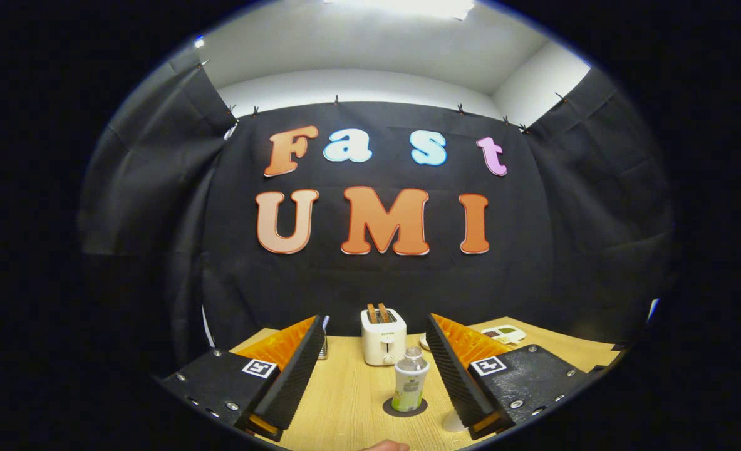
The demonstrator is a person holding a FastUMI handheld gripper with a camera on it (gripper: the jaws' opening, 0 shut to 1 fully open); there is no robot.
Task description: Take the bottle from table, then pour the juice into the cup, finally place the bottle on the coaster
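The bottle [410, 379], its label too small to read, stands upright on the dark coaster [404, 408] on the wooden table [345, 401], between the fingers of the gripper [375, 369], which gape wide, touching nothing. The toaster [383, 336] stands beyond.

A clear bottle [410, 388] with a pale green label stands on a dark round coaster [405, 408] on the light wood-grain desk [351, 401]. Beyond the bottle, the toaster [383, 336] is cream-white.
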